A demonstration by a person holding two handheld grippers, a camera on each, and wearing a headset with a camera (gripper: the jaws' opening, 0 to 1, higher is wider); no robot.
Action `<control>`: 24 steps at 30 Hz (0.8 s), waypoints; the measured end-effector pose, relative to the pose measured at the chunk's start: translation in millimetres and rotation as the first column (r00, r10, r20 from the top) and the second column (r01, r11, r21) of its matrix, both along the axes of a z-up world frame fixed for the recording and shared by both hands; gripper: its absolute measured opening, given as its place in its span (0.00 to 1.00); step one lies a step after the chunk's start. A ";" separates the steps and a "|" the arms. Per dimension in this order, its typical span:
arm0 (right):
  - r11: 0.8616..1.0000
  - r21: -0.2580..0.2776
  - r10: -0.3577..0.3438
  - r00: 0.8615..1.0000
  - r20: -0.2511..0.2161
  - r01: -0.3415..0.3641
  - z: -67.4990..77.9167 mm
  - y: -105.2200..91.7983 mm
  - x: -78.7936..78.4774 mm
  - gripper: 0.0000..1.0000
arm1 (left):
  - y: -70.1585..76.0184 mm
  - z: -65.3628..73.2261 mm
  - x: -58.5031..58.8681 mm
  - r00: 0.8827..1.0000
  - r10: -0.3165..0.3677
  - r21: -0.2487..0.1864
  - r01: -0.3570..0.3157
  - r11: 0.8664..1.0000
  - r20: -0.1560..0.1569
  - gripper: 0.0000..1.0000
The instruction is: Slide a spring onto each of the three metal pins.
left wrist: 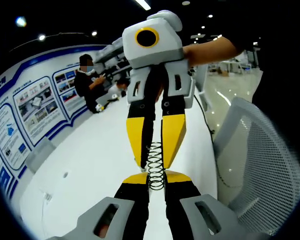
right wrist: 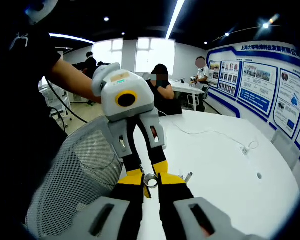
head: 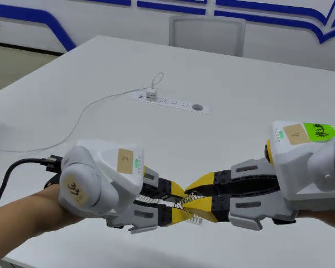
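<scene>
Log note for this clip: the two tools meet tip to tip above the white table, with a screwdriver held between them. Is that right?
Not quite. What sits between the left tool and the right tool is a coil spring, not a screwdriver. The left gripper view shows its coils between the yellow tips. The rest stands: the tools meet tip to tip above the white table.
</scene>
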State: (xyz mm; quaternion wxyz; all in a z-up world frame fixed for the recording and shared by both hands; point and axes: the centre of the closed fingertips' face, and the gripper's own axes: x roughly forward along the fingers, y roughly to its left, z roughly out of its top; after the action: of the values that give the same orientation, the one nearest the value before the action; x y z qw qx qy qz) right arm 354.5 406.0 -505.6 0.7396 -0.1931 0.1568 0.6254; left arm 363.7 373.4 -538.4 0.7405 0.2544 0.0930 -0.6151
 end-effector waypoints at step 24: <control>0.997 0.059 -0.049 0.999 -0.005 0.049 11.8 11.7 8.5 0.11 | -2.6 3.0 2.1 0.998 0.044 -0.061 -0.047 0.997 -0.049 0.21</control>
State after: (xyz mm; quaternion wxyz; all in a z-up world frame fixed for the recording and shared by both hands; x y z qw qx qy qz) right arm 362.9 417.7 -493.9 0.7598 -0.1661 0.1441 0.6118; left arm 365.7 370.8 -535.4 0.7594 0.2143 0.0972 -0.6066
